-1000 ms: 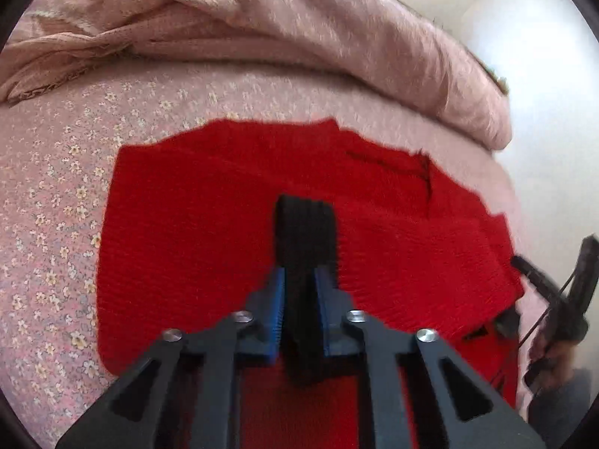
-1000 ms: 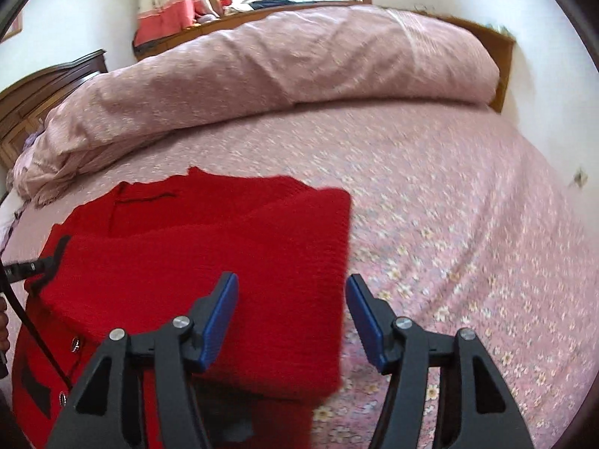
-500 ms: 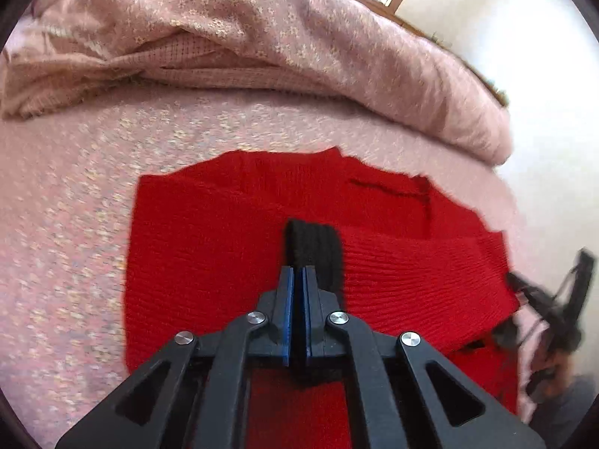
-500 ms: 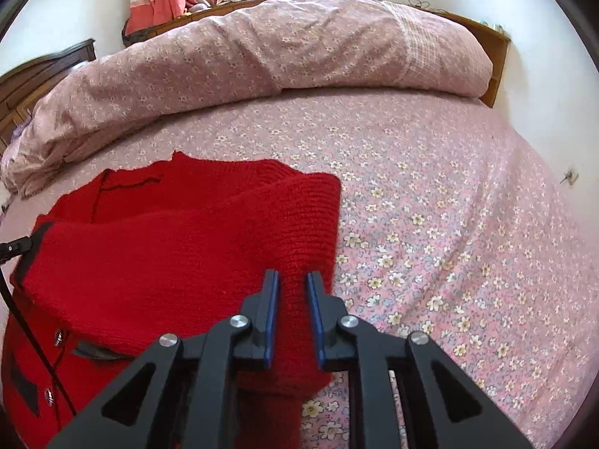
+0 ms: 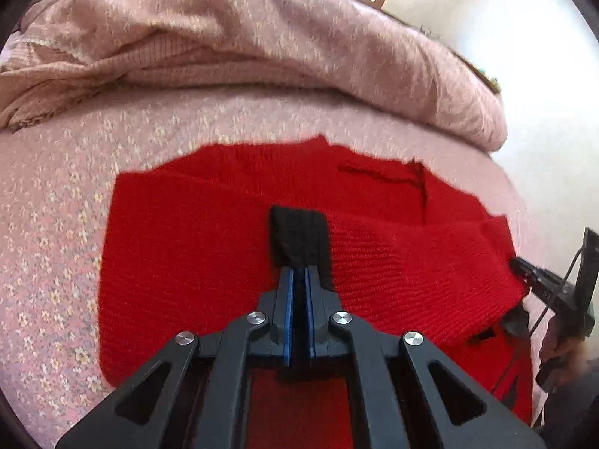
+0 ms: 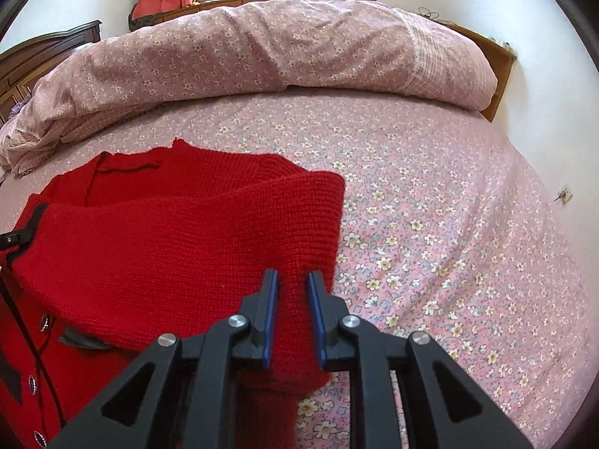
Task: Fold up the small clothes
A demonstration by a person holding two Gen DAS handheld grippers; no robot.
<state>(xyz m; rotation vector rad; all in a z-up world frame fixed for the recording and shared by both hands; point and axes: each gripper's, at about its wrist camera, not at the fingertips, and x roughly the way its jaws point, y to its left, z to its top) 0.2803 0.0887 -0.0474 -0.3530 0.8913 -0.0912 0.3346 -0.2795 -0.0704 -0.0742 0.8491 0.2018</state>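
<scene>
My left gripper (image 5: 298, 277) clamped on the black cuff (image 5: 299, 237) of the red cardigan (image 5: 179, 254), spread on the floral sheet (image 5: 48, 224); pink duvet (image 5: 262, 37) behind; my right gripper (image 5: 524, 267) pinching the sleeve's far edge

Both grippers, left (image 5: 298, 280) and right (image 6: 293, 284), angle downward, fingers pinched together.
</scene>
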